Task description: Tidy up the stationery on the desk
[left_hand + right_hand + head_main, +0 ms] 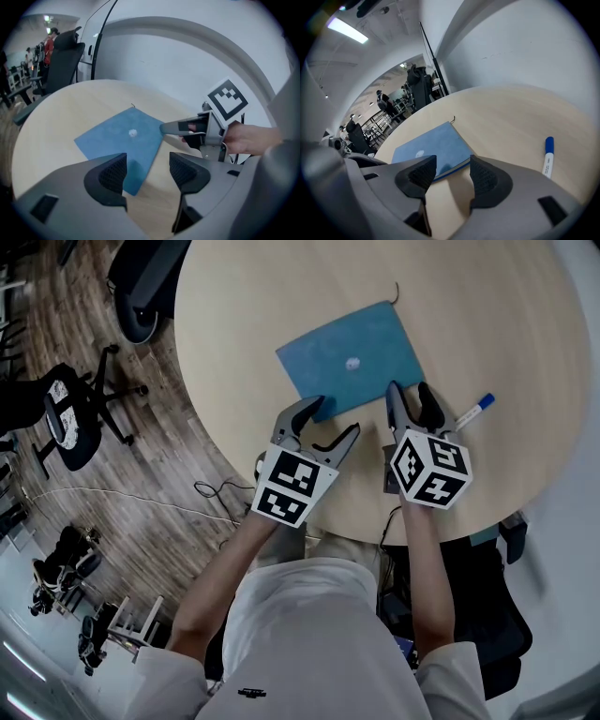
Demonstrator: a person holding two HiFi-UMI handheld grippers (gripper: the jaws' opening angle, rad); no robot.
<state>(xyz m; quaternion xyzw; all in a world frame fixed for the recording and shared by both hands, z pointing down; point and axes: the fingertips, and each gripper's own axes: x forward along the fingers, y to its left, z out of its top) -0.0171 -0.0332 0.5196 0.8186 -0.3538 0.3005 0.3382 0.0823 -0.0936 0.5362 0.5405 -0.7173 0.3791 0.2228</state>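
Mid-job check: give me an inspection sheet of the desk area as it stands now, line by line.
Surface: round wooden table.
Job's things: blue notebook lying flat and closed; marker with a blue cap to its right, apart from it.
Clutter: nothing seen.
Grippers: left gripper open at the notebook's near edge, holding nothing; right gripper open by the notebook's near right corner, holding nothing.
Cables: black cable on the floor left of the table.
Surroundings: wooden floor; office chair at left.
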